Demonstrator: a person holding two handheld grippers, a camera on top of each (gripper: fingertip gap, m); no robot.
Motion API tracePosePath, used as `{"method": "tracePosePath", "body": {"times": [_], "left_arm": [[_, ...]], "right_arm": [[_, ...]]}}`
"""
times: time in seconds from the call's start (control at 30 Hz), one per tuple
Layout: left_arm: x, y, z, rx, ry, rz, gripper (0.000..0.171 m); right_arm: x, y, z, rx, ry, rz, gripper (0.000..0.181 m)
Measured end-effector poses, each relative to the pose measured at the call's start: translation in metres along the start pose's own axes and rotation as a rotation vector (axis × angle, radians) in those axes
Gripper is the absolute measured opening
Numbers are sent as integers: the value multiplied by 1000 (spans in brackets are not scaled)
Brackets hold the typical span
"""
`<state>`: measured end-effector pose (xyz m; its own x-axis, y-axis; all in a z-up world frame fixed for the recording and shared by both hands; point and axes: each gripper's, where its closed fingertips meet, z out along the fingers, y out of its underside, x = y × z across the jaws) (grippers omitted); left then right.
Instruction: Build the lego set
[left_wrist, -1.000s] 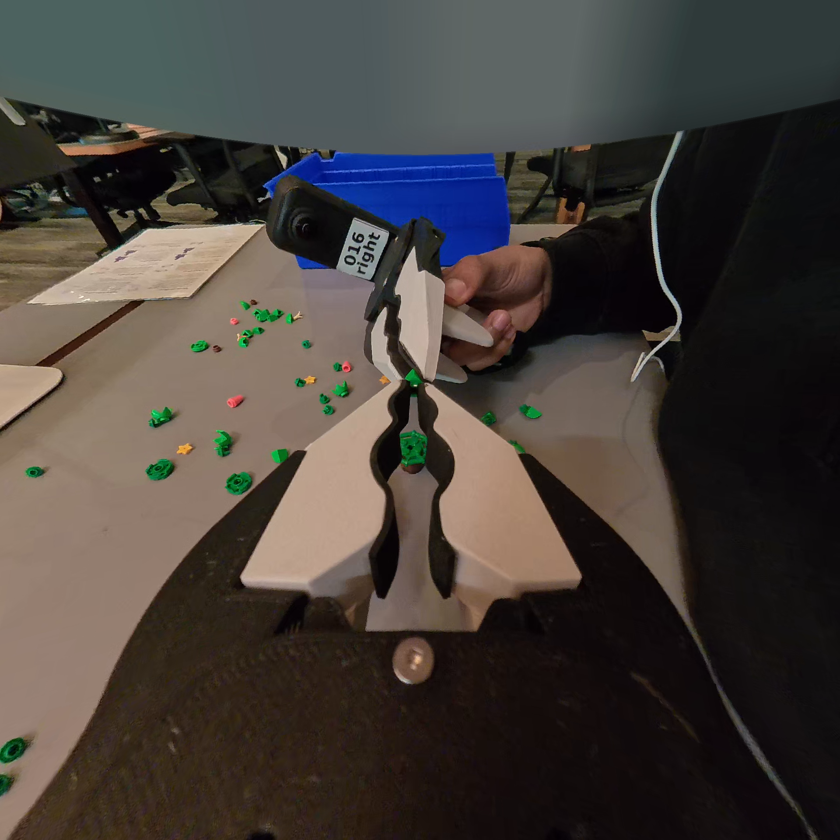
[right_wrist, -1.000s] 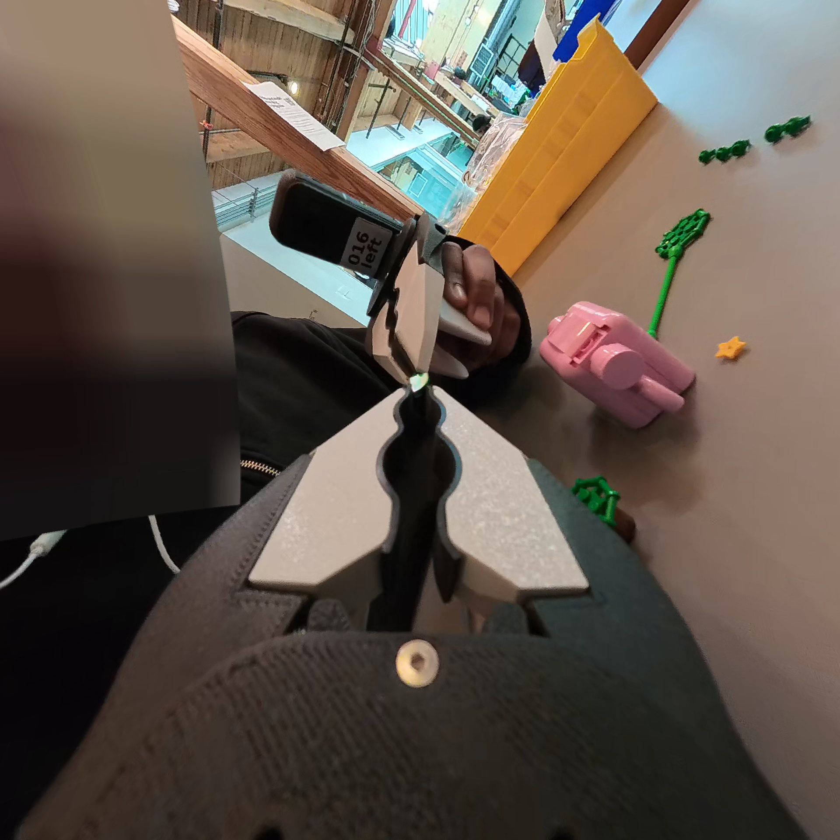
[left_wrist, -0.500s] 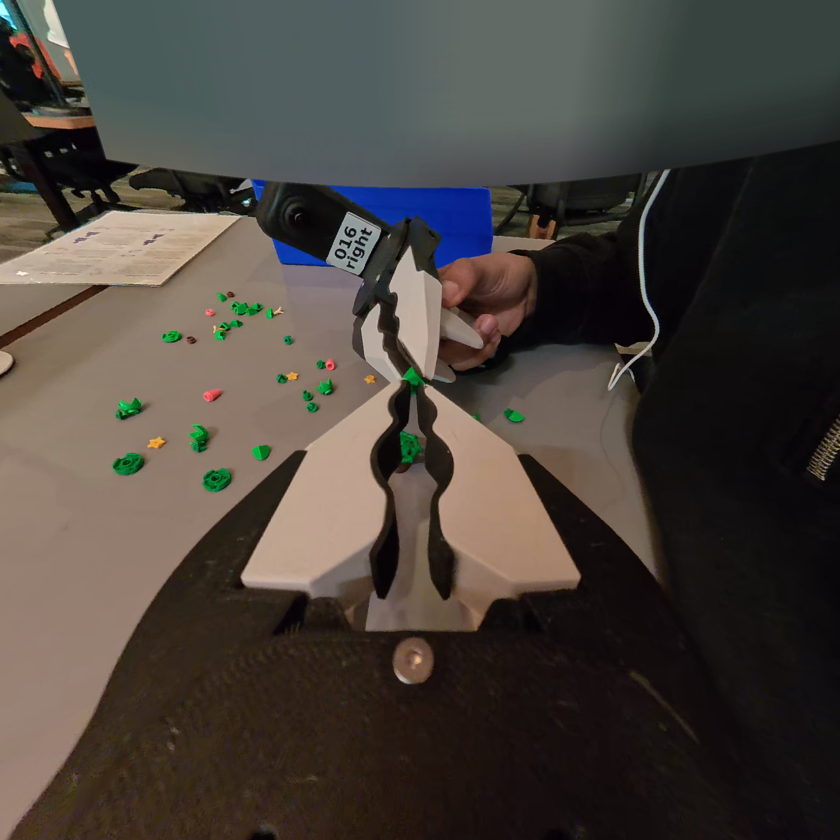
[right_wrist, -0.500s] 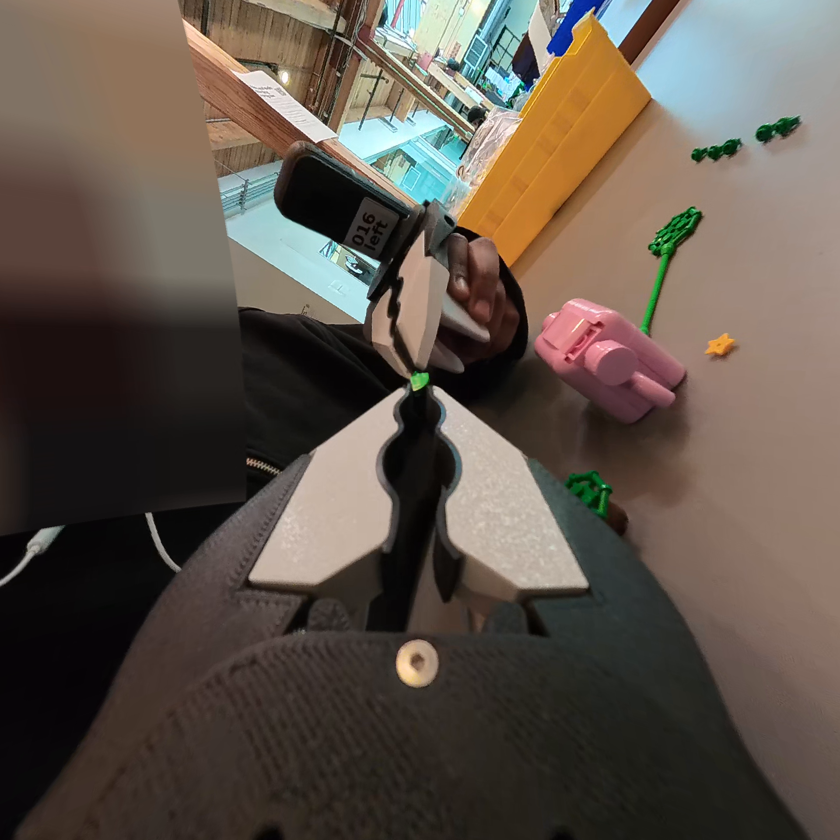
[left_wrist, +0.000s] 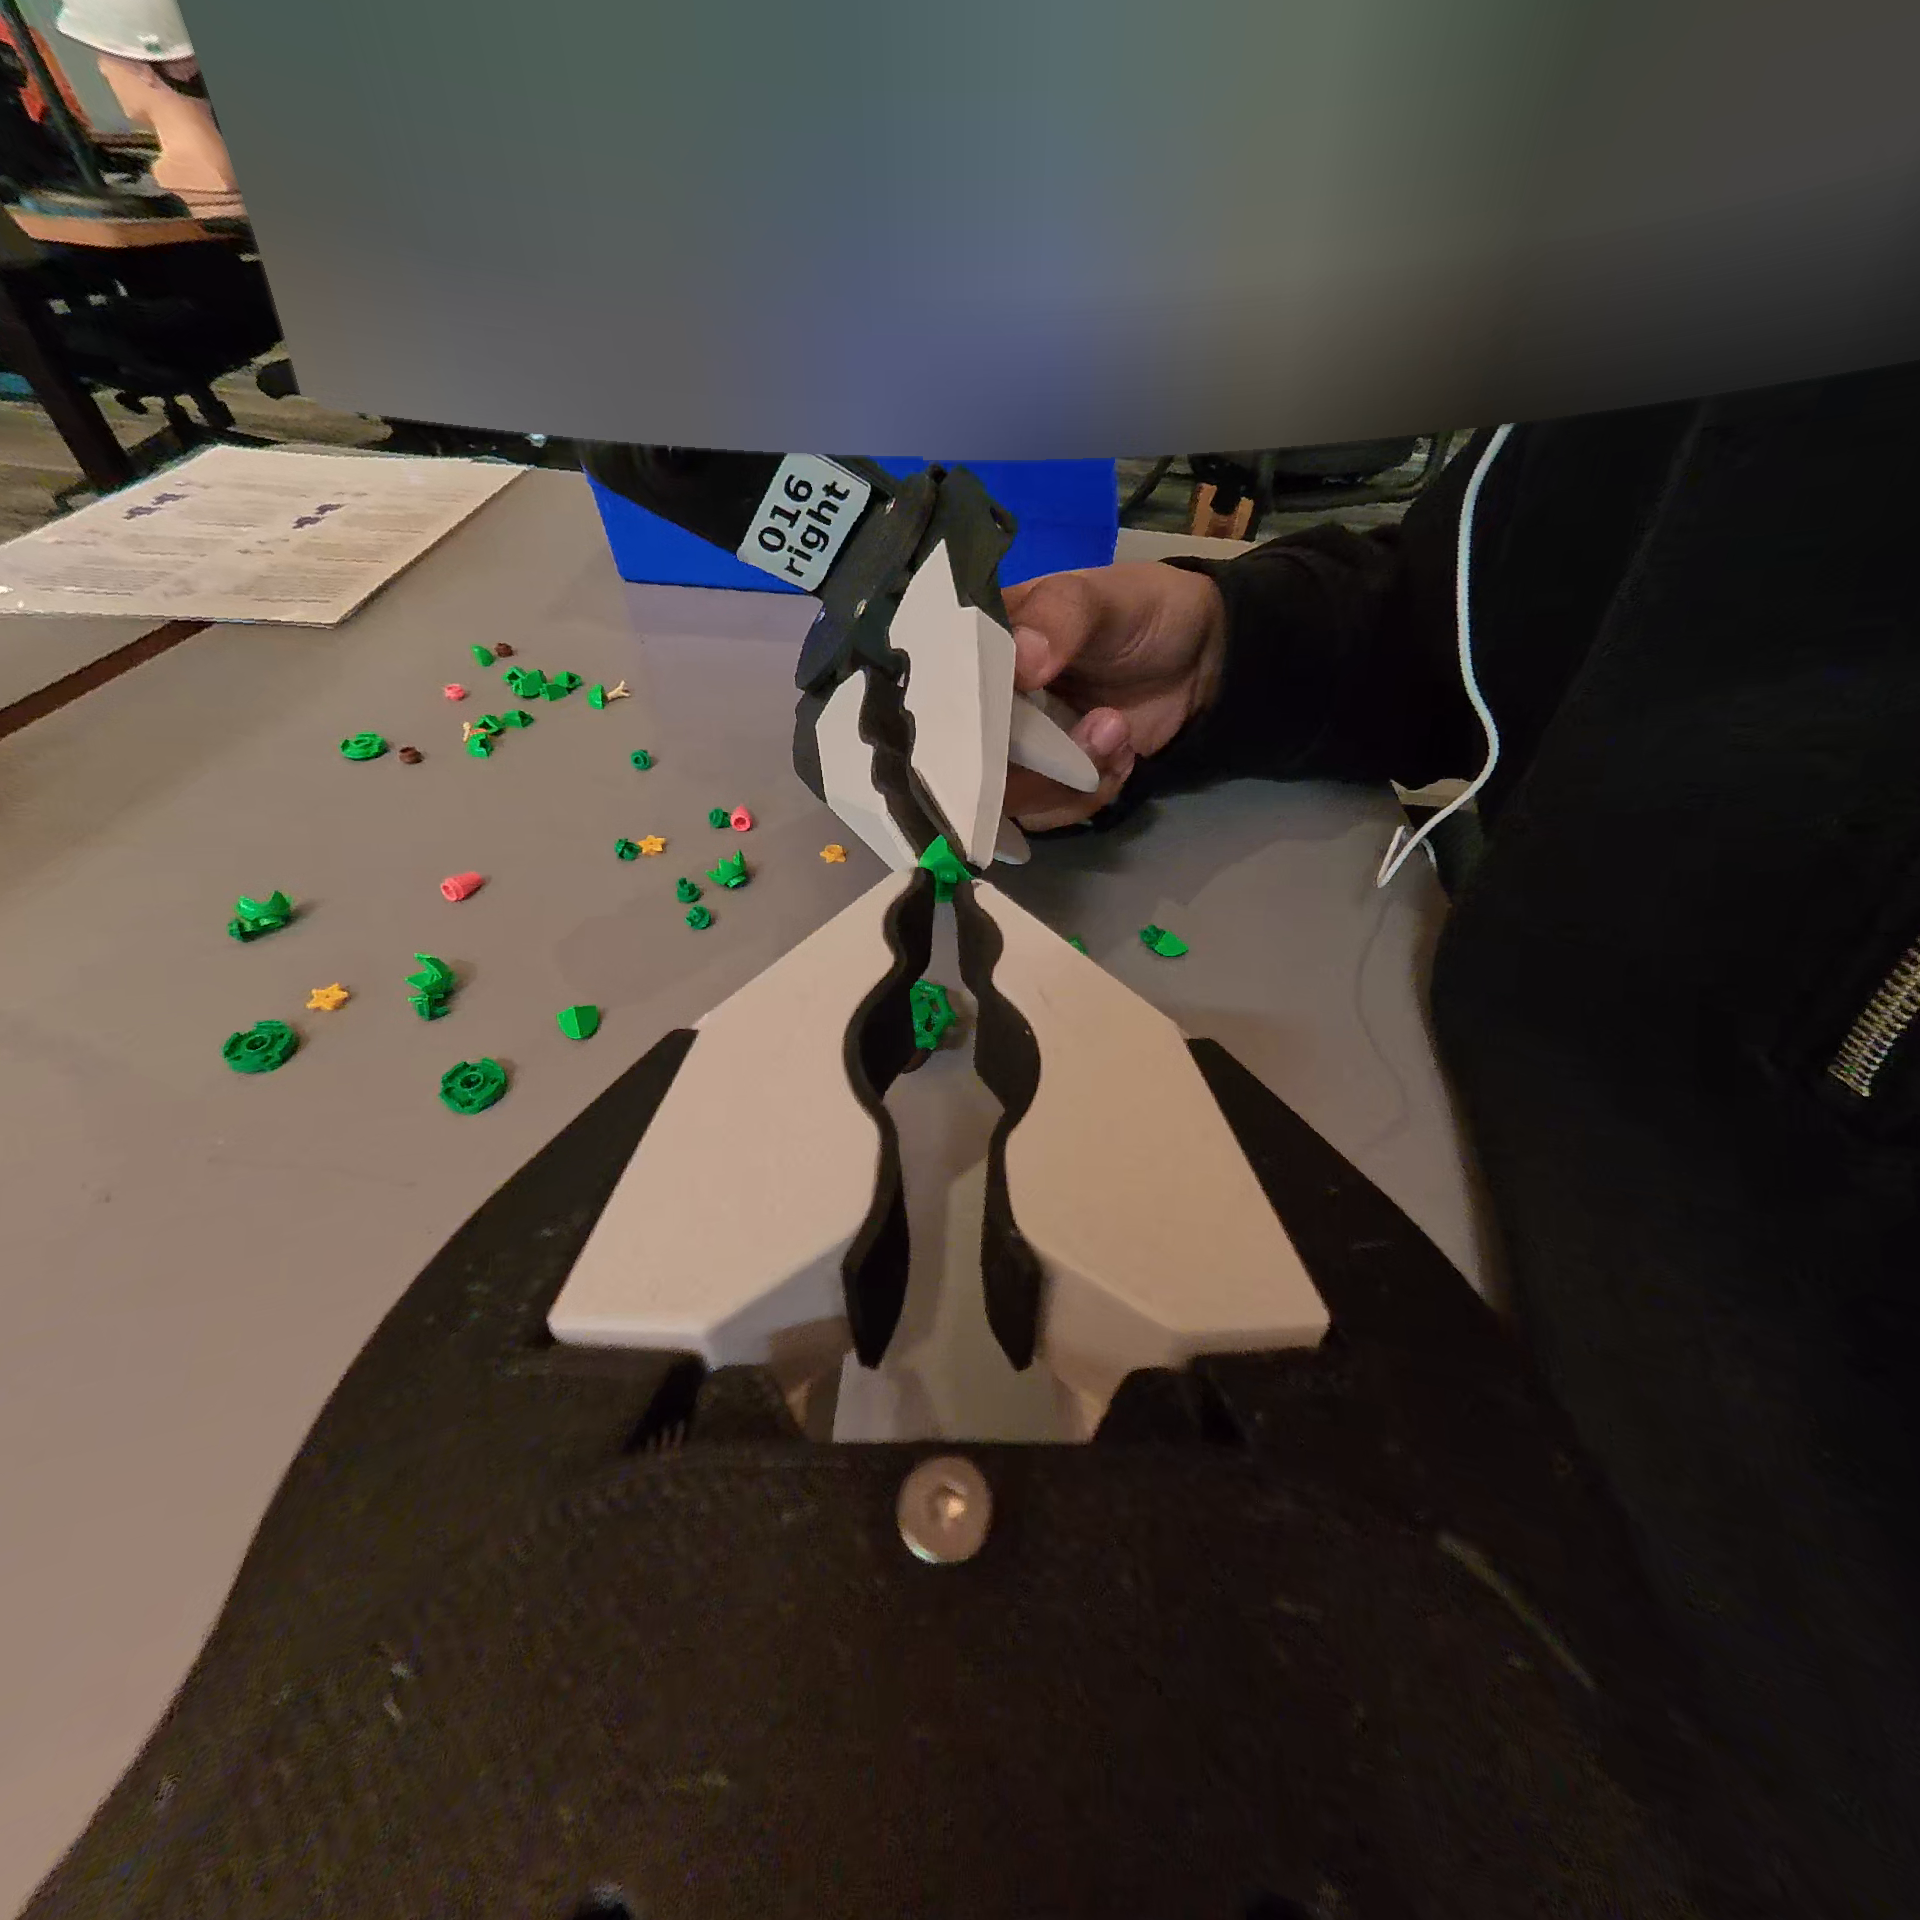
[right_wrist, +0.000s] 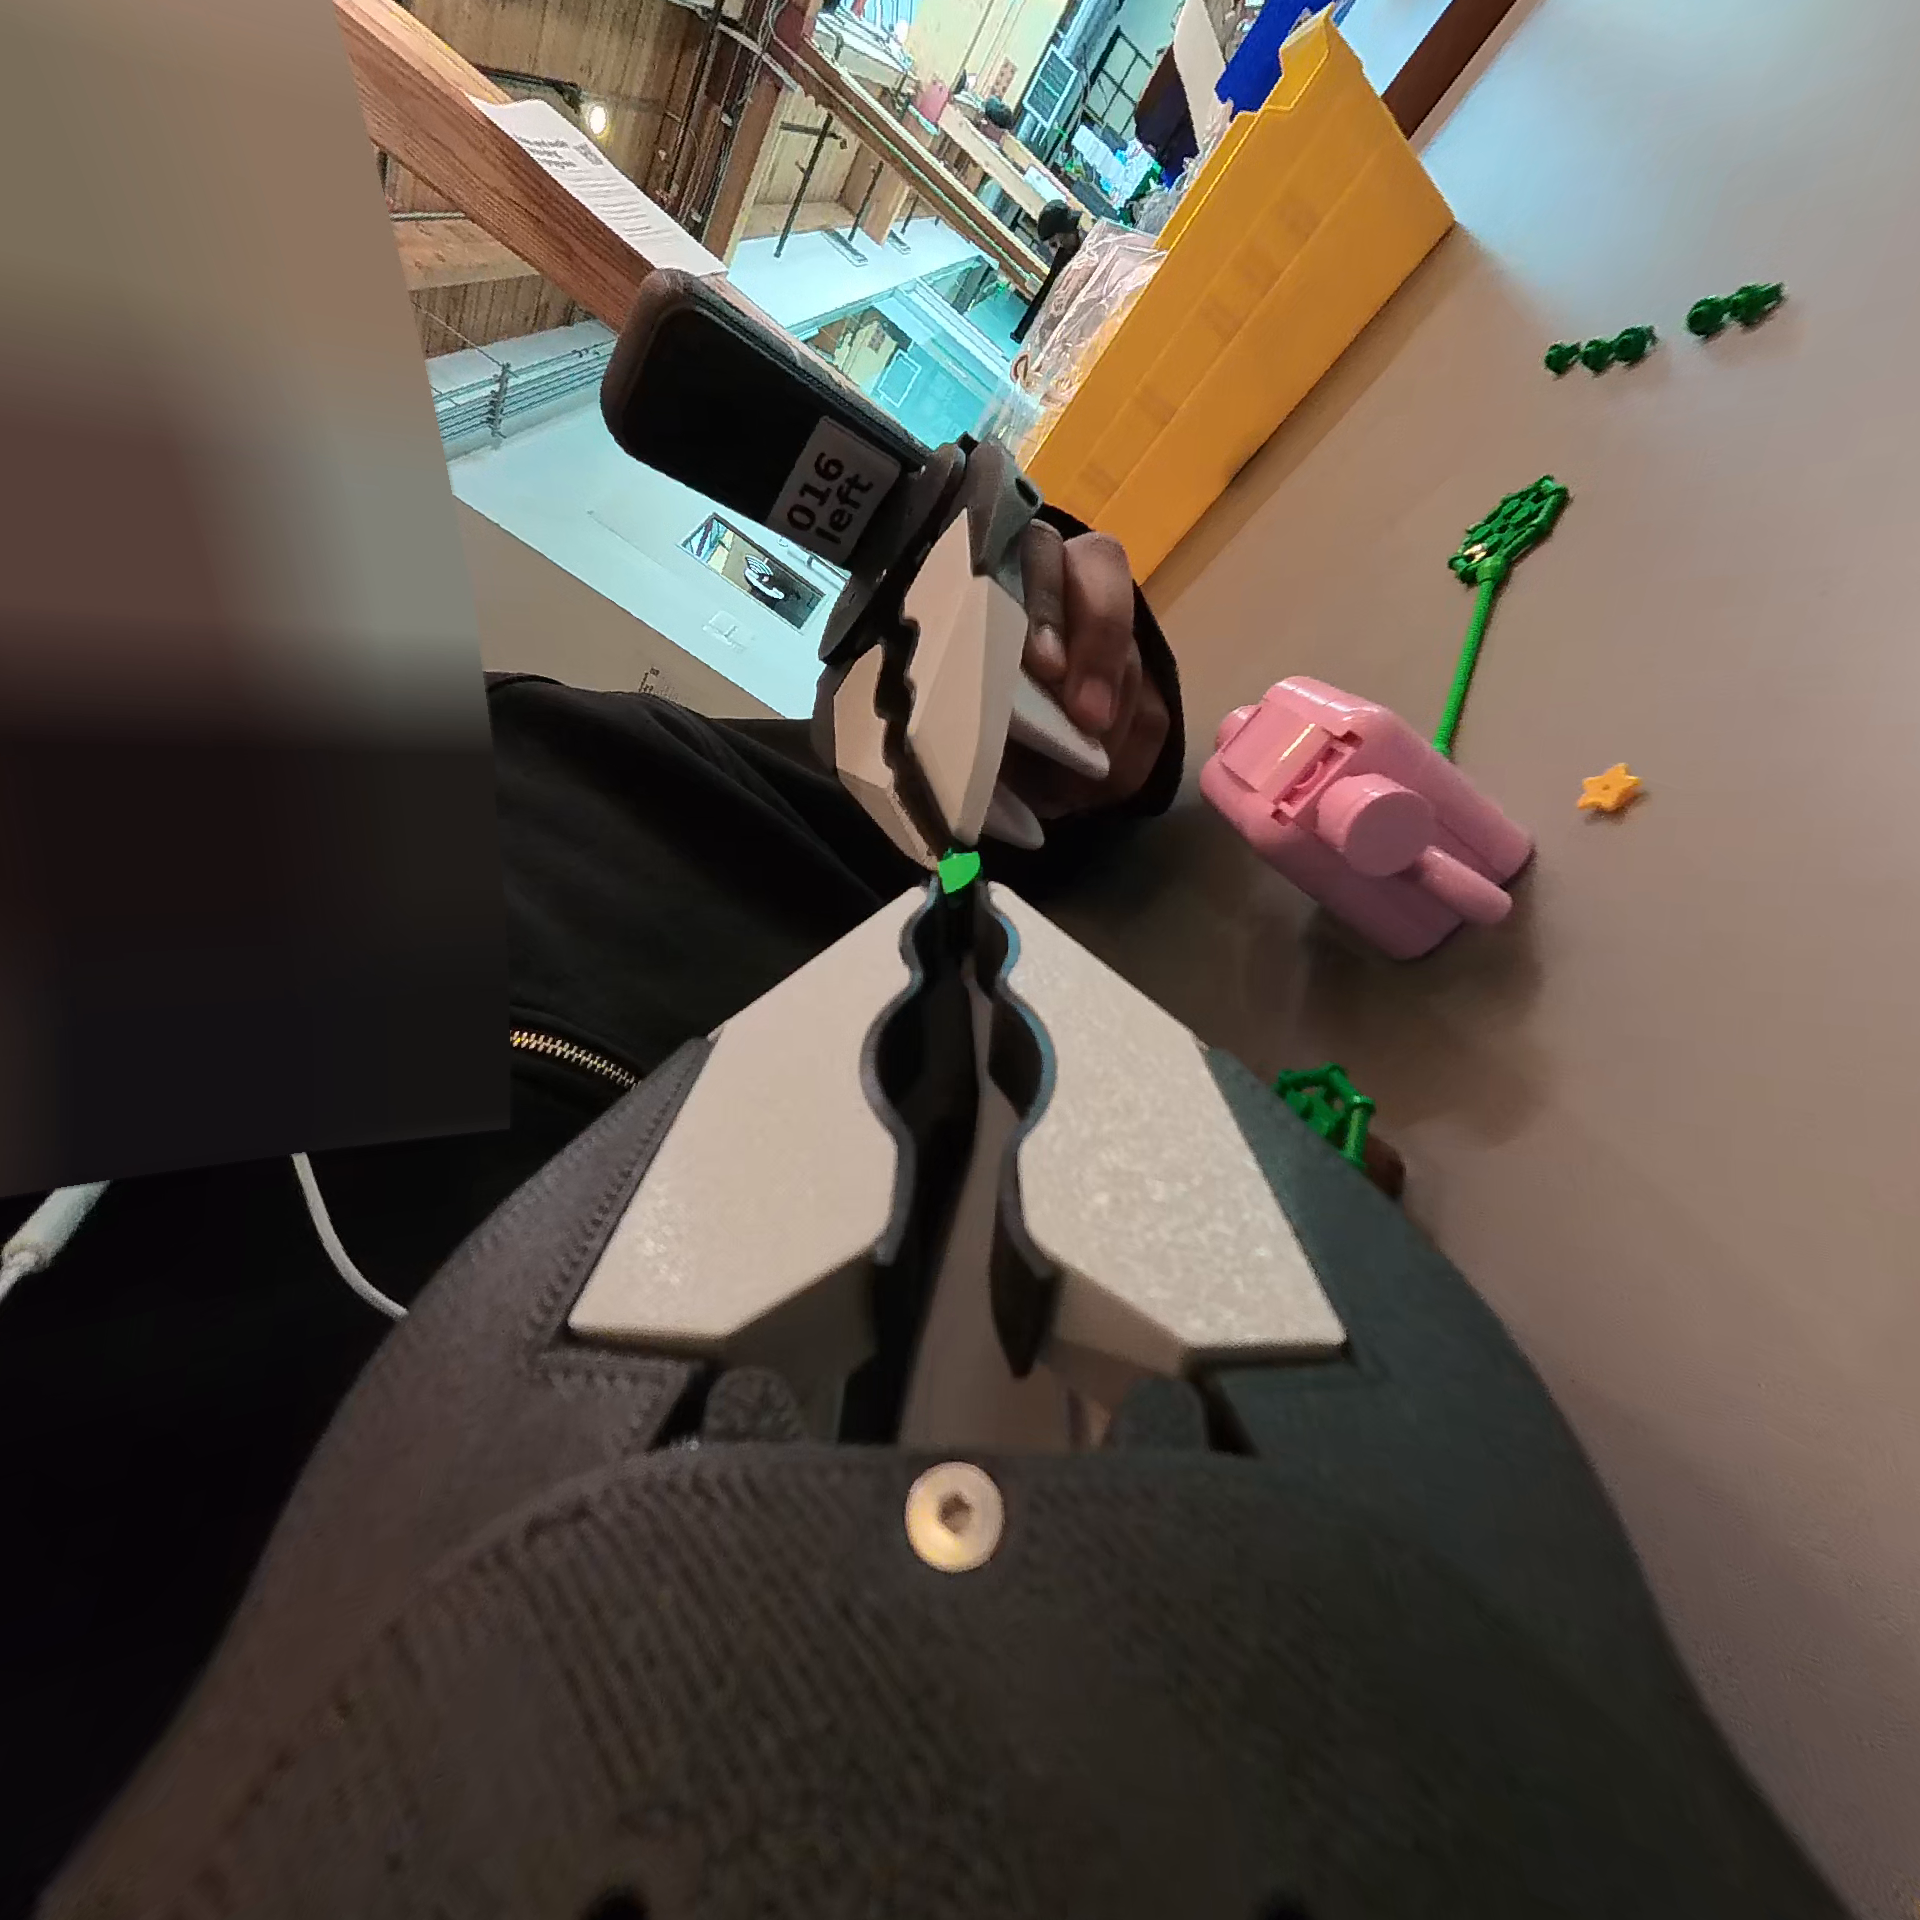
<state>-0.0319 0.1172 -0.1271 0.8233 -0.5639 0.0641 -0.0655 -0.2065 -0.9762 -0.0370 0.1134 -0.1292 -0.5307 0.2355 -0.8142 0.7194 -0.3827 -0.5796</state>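
My left gripper (left_wrist: 940, 891) and my right gripper (right_wrist: 954, 902) meet tip to tip above the grey table. A small green lego piece (left_wrist: 943, 860) sits pinched where the tips meet, and it also shows in the right wrist view (right_wrist: 957, 871). Both grippers are shut on it. How much of it each one holds is hidden by the fingers. The right gripper (left_wrist: 940, 847) faces me in the left wrist view, and the left gripper (right_wrist: 938, 840) faces me in the right wrist view. A green plant piece on a brown base (right_wrist: 1328, 1107) stands on the table below them.
Several small green, pink and yellow lego pieces (left_wrist: 470, 1086) lie scattered on the table at left. A paper sheet (left_wrist: 249, 535) and a blue bin (left_wrist: 1039, 499) are at the back. A pink lego block (right_wrist: 1371, 821), a green stem (right_wrist: 1496, 561), a yellow star (right_wrist: 1608, 790) and a yellow bin (right_wrist: 1247, 301) lie beyond. The tips of both grippers are at nearly the same place. From the right gripper's tips to the pink lego block (right_wrist: 1371, 821) is close to 7 centimetres.
Both grippers stay tip to tip on the green piece. The pair has shifted and tilted slightly, so the table pieces slide in the left wrist view.
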Motion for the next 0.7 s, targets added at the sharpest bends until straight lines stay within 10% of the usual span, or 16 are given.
{"method": "tracePosePath", "body": {"times": [0.7], "left_arm": [[0, 5, 6, -6, -3, -72, 0]], "right_arm": [[3, 3, 0, -9, 14, 36, 3]]}}
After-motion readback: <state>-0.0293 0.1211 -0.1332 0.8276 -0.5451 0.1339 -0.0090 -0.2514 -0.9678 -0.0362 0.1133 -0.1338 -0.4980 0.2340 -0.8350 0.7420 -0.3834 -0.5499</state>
